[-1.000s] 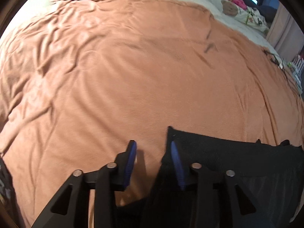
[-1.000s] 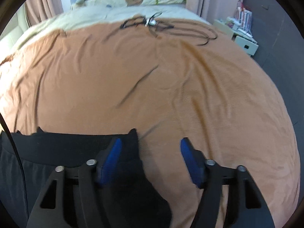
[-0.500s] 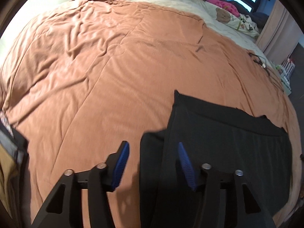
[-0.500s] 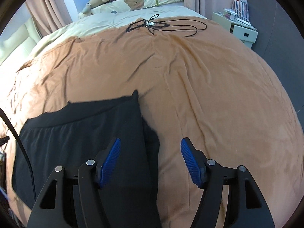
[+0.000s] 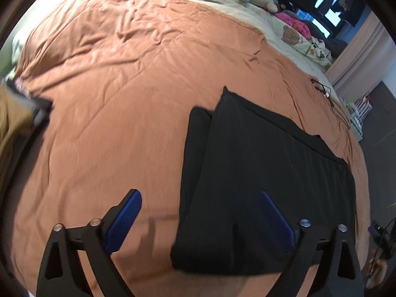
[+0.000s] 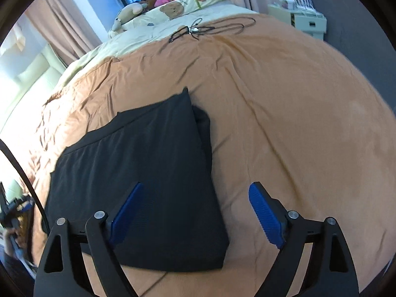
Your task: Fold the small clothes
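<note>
The black garment (image 5: pixel 267 163) lies flat on the orange bedspread (image 5: pixel 118 104), one fold apparently made, a narrow under-layer peeking past each far corner; it sits below and ahead of both claws, under the right finger of the left gripper (image 5: pixel 200 220) and under the left finger of the right gripper (image 6: pixel 195 215). Both claws are spread wide, holding nothing, above the near edge. For the next fold, I judge each should pinch every layer at a near corner, level with its partner, lifting evenly so the edges land square.
</note>
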